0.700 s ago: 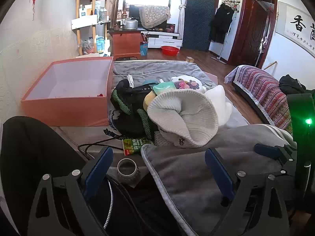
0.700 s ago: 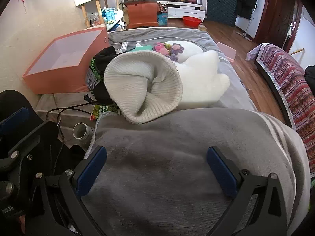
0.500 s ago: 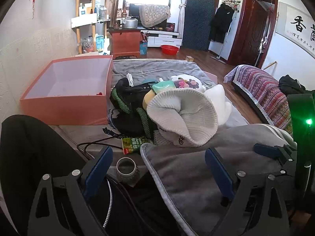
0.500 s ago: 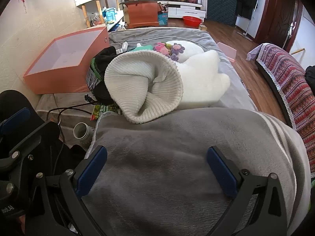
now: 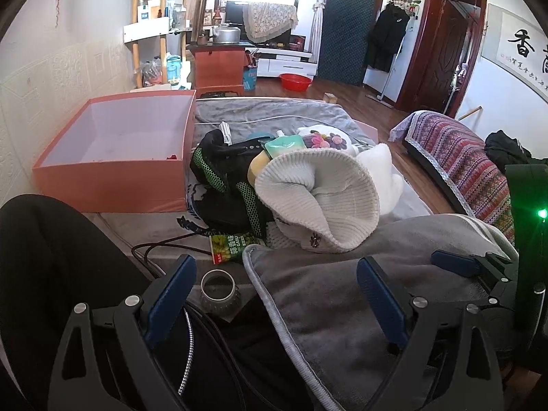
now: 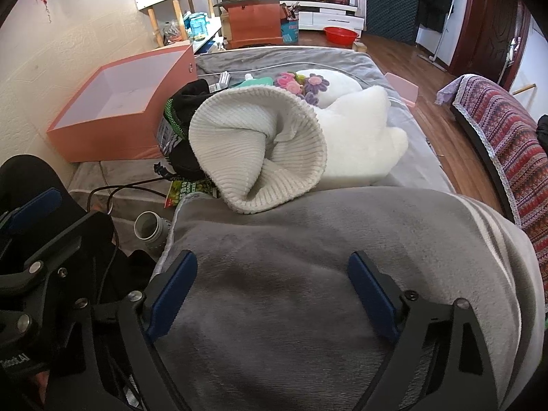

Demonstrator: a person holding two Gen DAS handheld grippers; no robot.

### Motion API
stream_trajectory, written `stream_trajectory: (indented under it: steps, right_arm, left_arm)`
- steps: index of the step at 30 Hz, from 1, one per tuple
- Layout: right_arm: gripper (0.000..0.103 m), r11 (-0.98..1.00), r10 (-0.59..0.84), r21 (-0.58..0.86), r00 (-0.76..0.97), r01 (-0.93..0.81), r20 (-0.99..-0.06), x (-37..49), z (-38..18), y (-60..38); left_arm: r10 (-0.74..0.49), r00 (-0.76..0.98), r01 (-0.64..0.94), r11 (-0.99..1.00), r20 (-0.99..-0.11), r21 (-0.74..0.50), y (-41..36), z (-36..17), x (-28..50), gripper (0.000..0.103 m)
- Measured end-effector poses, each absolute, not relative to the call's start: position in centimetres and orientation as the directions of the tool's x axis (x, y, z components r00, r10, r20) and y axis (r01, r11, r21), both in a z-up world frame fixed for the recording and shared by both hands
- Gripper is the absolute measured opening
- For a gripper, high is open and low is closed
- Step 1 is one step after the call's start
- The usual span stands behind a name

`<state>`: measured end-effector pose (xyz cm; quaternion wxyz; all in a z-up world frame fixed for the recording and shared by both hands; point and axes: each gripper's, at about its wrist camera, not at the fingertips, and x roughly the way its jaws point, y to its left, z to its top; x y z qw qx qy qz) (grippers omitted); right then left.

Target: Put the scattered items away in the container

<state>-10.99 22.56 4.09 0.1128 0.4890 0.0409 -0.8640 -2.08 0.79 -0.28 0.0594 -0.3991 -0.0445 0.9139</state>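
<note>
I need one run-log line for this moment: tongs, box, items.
left tongs: open, empty | right tongs: open, over grey blanket | pink box: nearly empty | knit hat: outside box

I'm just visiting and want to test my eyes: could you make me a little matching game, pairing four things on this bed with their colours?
Things:
1. ribbed knitted hat
2. large open cardboard box
3. folded plush blanket
4. flat snack packet

Colours:
A. green
B. grey
C. cream white
D. salmon pink

Pairs: 1-C, 2-D, 3-B, 4-A
</note>
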Motion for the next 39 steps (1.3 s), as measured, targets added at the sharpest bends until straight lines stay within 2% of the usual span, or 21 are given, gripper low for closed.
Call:
stream_trajectory:
  steps: [9, 16, 39]
  right_arm:
    - [0.087, -0.971, -0.156, 0.041, -0.496, 0.234, -0.854, -10.96, 4.08, 22.59]
    - [0.081, -0.971, -0.159, 0.043, -0.495, 0.237, -0.854, -10.93, 4.07, 22.56]
    - [0.08, -0.971, -0.159, 0.043, -0.494, 0.237, -0.855, -10.91, 4.08, 22.64]
  left_arm:
    - [0.148, -0.673, -0.075, -0.988, -0.725, -0.132, 0.72, -0.38, -2.05, 0.095]
    - [0.148, -0.673, -0.076, -0.988, -0.725, -0.132, 0.74, -0.38, -2.04, 0.095]
    - [0.167, -0.668, -0.102, -0.986, -0.725, -0.133, 0.72, -0.33, -2.06, 0.095]
